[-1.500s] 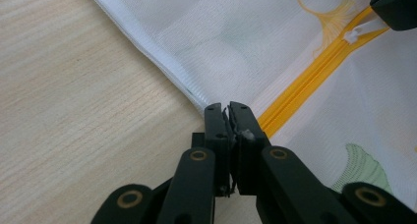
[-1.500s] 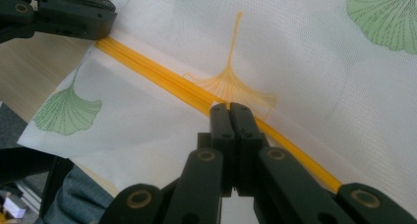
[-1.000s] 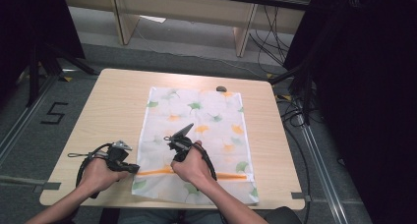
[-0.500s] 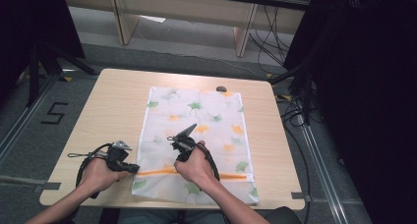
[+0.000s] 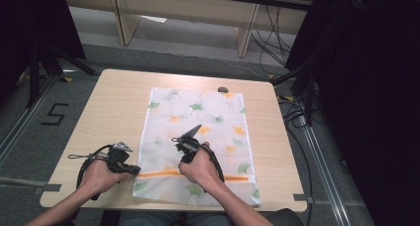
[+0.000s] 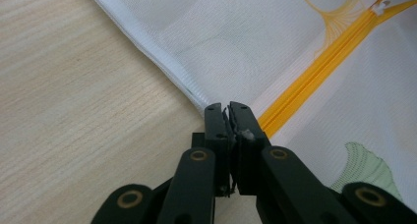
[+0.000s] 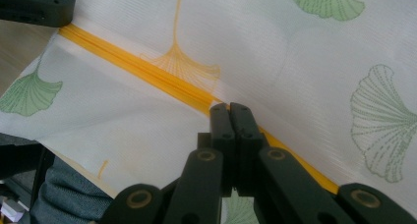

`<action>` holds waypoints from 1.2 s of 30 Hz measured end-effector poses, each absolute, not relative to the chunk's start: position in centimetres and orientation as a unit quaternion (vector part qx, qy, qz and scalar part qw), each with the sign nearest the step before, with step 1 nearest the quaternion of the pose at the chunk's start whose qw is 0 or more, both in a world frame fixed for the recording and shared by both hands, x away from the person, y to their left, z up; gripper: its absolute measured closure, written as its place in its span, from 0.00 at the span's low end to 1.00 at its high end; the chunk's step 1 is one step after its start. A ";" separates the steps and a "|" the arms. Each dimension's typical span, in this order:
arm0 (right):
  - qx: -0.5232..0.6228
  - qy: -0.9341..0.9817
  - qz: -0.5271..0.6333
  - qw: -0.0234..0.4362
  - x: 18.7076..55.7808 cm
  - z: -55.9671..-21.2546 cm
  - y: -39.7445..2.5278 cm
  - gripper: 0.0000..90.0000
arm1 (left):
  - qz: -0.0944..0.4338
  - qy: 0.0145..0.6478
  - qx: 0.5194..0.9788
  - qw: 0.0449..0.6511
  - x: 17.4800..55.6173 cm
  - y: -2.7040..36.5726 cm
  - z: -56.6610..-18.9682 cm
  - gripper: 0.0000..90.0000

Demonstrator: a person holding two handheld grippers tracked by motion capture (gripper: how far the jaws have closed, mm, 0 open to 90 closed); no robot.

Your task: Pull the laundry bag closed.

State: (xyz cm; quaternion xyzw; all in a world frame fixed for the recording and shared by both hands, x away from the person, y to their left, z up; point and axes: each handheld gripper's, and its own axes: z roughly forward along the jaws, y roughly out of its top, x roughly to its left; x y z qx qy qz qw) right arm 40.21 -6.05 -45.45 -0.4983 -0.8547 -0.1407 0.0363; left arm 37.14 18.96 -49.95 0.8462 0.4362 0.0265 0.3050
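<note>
nothing has shifted in the last second: your left tool (image 6: 227,111) stays pinched shut on the mesh bag (image 5: 198,137) edge, your right tool (image 7: 230,111) closed over its orange zipper (image 7: 147,76), bag flat on the tabletop (image 5: 109,112).

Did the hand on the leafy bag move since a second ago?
No. The right gripper stays put on the bag, same spot above the orange zipper.

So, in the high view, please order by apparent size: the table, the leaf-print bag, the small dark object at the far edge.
1. table, largest
2. leaf-print bag, which covers the table's middle part
3. small dark object, much the smallest, beside the bag's far edge
</note>
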 end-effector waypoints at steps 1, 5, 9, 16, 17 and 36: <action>-0.498 -0.855 -0.141 0.036 40.2 -45.4 -6.1 1.00 | 0.026 0.437 0.846 0.305 37.1 19.0 -50.0 0.97; -0.499 -0.856 -0.130 0.041 40.3 -45.4 -6.3 1.00 | 0.026 0.435 0.847 0.304 37.2 19.0 -49.9 0.97; -0.507 -0.851 -0.129 0.049 40.2 -45.2 -6.4 1.00 | 0.027 0.436 0.846 0.305 37.1 19.0 -49.9 0.97; -0.515 -0.847 -0.121 0.048 40.2 -45.1 -6.5 1.00 | 0.026 0.437 0.846 0.306 37.1 19.0 -50.0 0.97; -0.501 -0.854 -0.135 0.042 40.4 -45.2 -6.8 1.00 | 0.027 0.437 0.846 0.305 37.1 18.9 -50.0 0.97; -0.530 -0.838 -0.113 0.059 40.3 -44.8 -7.5 1.00 | 0.024 0.436 0.845 0.307 37.2 19.0 -50.0 0.97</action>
